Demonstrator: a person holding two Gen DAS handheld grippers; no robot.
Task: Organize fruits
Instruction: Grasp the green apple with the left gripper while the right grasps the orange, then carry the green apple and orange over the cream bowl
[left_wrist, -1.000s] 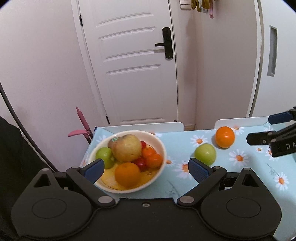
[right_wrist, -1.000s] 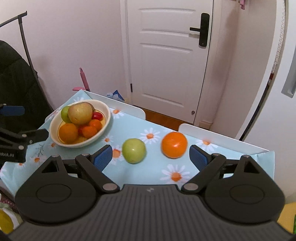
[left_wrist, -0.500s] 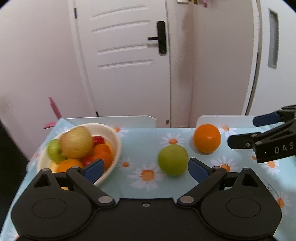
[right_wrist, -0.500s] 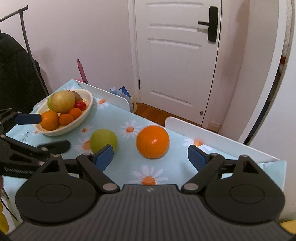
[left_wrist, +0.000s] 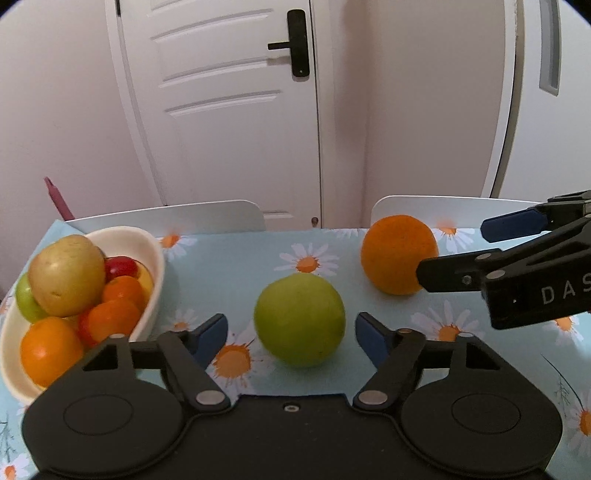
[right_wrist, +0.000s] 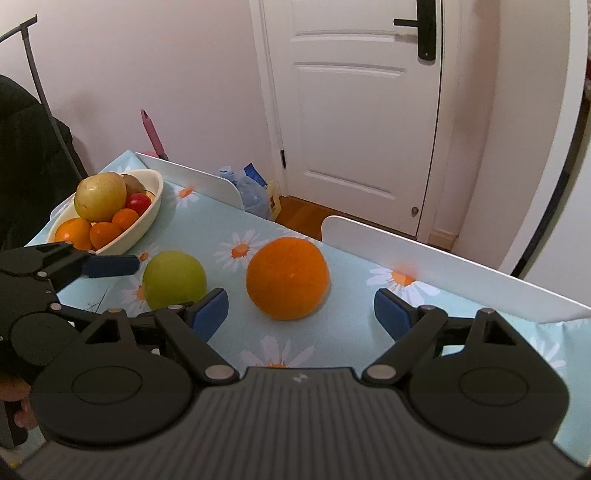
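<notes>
The green apple sits on the desk (daisy-print cloth) to the right of the bowl, which is piled with fruit. The left gripper is spread open with a finger on either side of the apple, neither pad touching it. The orange lies to the right of the apple, a little farther back from the bowl. The right gripper is open too, its fingers flanking the orange without contact.
</notes>
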